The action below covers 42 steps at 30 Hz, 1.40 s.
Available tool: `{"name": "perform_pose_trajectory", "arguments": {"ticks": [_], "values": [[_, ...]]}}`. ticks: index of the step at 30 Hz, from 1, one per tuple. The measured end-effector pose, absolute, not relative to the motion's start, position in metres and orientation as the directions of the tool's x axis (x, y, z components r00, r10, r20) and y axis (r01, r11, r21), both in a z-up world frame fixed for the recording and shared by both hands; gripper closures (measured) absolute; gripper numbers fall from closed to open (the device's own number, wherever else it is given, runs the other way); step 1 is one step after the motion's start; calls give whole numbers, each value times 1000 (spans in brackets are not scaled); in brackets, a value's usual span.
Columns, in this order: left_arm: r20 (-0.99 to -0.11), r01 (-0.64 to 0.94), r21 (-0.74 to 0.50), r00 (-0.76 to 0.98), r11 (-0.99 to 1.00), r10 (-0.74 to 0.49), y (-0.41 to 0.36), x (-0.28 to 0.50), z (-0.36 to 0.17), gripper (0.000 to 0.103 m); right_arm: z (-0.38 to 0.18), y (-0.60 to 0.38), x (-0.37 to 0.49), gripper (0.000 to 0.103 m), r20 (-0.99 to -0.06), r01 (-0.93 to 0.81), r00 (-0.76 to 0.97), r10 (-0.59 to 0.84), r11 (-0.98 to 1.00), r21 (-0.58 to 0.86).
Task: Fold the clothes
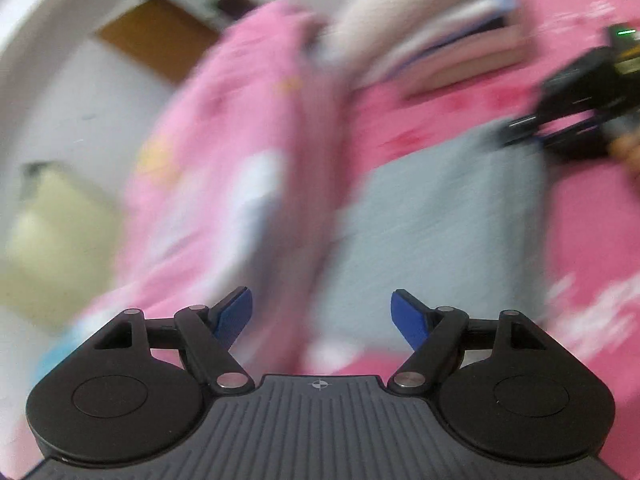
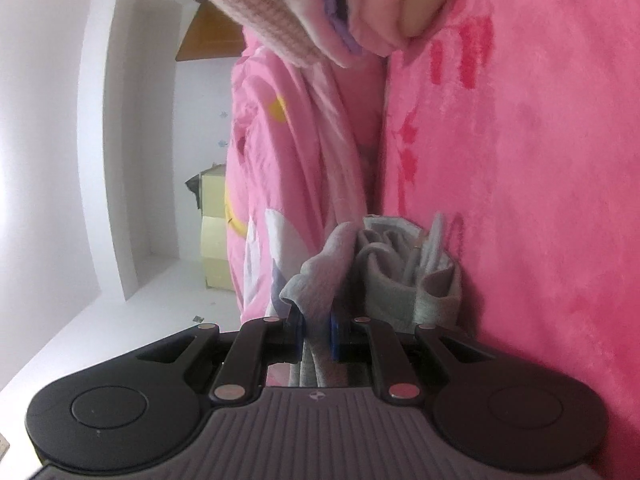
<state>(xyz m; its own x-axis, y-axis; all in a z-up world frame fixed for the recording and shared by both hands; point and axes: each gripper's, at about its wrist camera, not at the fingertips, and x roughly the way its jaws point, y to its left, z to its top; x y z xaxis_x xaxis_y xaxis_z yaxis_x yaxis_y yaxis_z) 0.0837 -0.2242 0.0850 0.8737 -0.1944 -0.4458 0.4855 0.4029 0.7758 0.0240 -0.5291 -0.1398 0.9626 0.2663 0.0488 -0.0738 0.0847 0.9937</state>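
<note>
A grey garment [image 1: 436, 216] lies flat on the pink bedspread [image 1: 592, 216]; the left wrist view is blurred by motion. My left gripper [image 1: 321, 316] hovers over its near edge, open, with nothing between its blue pads [image 1: 234, 314]. At the garment's far right corner I see my right gripper [image 1: 532, 128], held by a hand. In the right wrist view, which is rolled sideways, the right gripper [image 2: 316, 330] is shut on a bunched edge of the grey garment [image 2: 392, 276], whose drawstrings show among the folds.
A pink patterned quilt [image 1: 224, 152] is heaped along the bed's left side. Folded clothes [image 1: 432, 36] are stacked at the far end of the bed. Beyond the quilt are a pale yellow box [image 1: 52, 232], a white wall and a wooden door [image 1: 156, 36].
</note>
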Motion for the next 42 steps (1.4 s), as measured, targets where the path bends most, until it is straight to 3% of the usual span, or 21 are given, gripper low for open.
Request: {"name": "perform_pose_trajectory", "arguments": {"ticks": [2,4,11,14,16,18,19,21,25,29,31,32,33,35,38,42], "values": [[-404,405,793,909,456,-106,-190,86,106,25,-142,-529,24,91,38,-58,965,261,69,996],[-416,392,743,905,542,-85,-161,85,116,25,-144,-529,24,91,34,-49,966,258,51,998],[-543,603,477,774,639,-325,-157,55,53,25,-147,-525,13,91,42,-32,963,265,-43,999],[-540,627,454,759,634,-364,-182,51,20,28,-140,-525,8,91,-37,21,965,260,65,998],[-468,566,511,815,647,-343,-195,49,7,28,-130,-527,9,87,-105,61,954,281,159,985],[-434,532,477,835,699,-339,-195,55,5,33,-108,-533,3,81,-191,110,946,263,293,950],[-420,516,454,843,726,-337,-194,59,5,36,-93,-535,-5,81,-219,125,951,219,378,917],[-406,485,387,853,784,-327,-190,68,6,51,-59,-535,-20,81,-251,143,960,122,557,818],[-403,462,290,854,838,-331,-195,85,-4,68,-6,-499,-8,84,-292,131,955,54,806,577],[-466,500,312,821,808,-329,-213,88,-43,72,2,-450,30,87,-331,63,942,63,932,357],[-417,481,379,852,791,-318,-219,77,-60,73,-27,-438,57,90,-455,123,890,-27,976,182],[-392,466,407,866,785,-311,-221,72,-63,73,-47,-437,63,90,-473,115,880,-36,984,138],[-379,457,430,874,779,-303,-223,69,-64,74,-53,-443,60,90,-441,109,897,-25,980,168],[-371,453,433,877,779,-304,-223,68,-64,74,-37,-450,64,90,-480,127,877,-14,970,205],[-380,466,391,867,794,-323,-217,72,-62,73,-8,-439,73,88,-488,130,871,-48,982,137],[-388,486,344,853,804,-349,-212,75,-61,73,5,-414,90,88,-409,52,912,-26,997,52]]}}
